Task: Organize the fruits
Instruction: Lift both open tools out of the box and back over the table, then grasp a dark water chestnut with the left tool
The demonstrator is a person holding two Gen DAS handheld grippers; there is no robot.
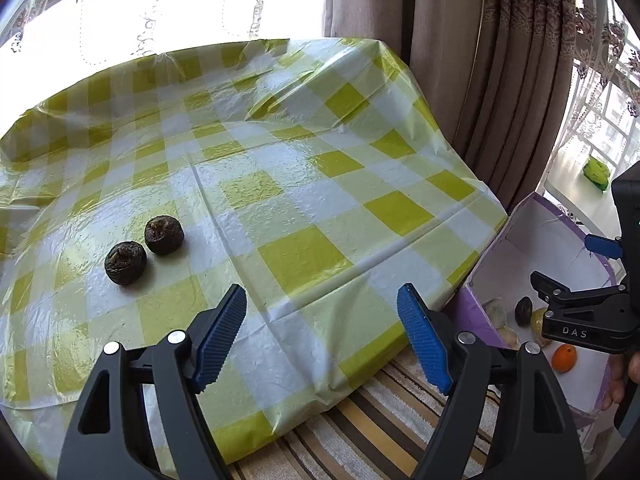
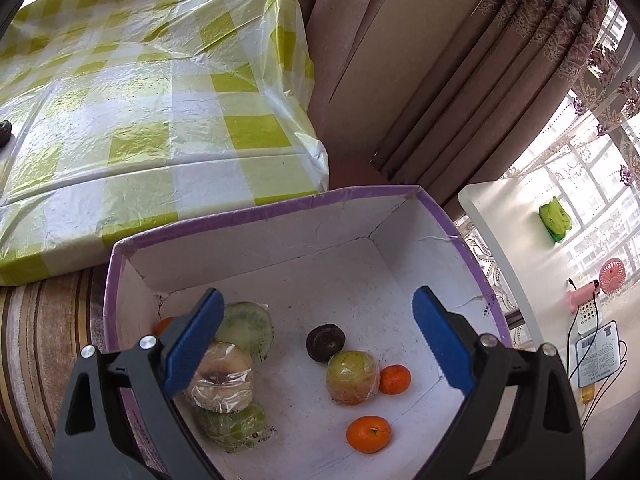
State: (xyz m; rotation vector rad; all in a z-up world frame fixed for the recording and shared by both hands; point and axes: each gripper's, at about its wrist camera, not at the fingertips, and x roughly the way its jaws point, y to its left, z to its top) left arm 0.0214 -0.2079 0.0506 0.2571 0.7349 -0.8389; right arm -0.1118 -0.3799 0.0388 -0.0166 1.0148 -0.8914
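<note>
Left gripper [image 1: 322, 338]: jaws apart, nothing between them, above the green-and-white checked plastic tablecloth [image 1: 304, 184].
Right gripper [image 2: 318, 340]: jaws apart, empty, over the purple-rimmed white cardboard box [image 2: 256, 210].
Fruit: two dark wrinkled round fruits [image 1: 144, 250] on the cloth; oranges, wrapped pieces and another dark one lie in the box.
Risk: the round dark fruits could roll on the slick cloth if nudged.
Room: cloth open around the pair; box wall hugs the table edge.
</note>
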